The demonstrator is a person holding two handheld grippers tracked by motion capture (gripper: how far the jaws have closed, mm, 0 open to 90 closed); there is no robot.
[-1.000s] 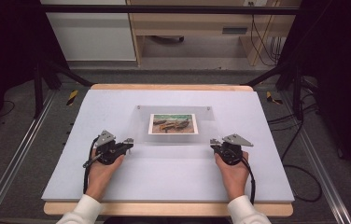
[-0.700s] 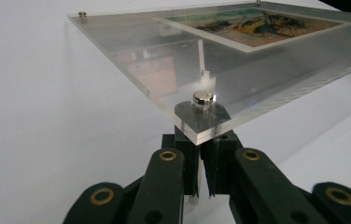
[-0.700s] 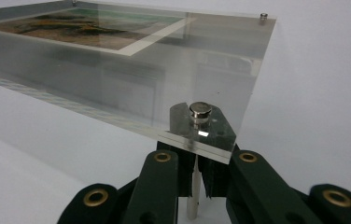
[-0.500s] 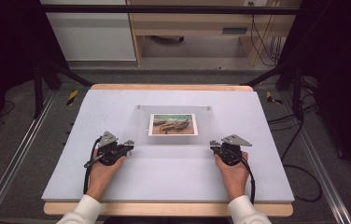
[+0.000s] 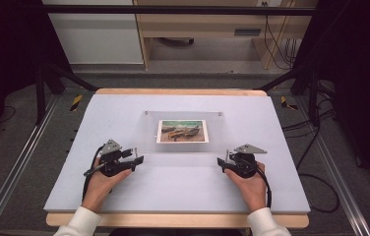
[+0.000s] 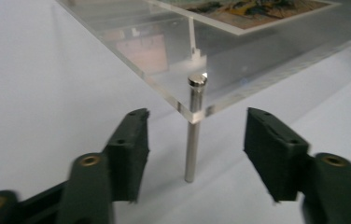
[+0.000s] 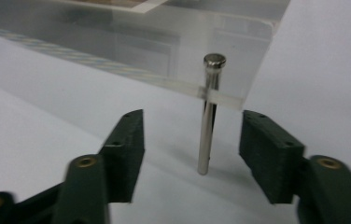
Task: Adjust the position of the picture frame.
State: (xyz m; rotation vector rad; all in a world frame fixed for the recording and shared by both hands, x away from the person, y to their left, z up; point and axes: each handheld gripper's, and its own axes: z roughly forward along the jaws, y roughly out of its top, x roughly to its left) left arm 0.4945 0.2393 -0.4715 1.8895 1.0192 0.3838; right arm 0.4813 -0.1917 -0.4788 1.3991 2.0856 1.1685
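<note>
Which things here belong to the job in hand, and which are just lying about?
In the job:
- clear acrylic picture frame holding a boat print
- its near metal pins
- left gripper and right gripper, jaws just opened, a pin between each pair, untouched

Lying about:
- cables beside the table
- wooden furniture behind

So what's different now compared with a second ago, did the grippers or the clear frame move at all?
Both sets of jaws have just been opening: the left gripper and the right gripper now stand open, each with a metal pin of the clear acrylic frame between its jaws, untouched. The hands stayed in place, and the frame and its picture did not shift.
</note>
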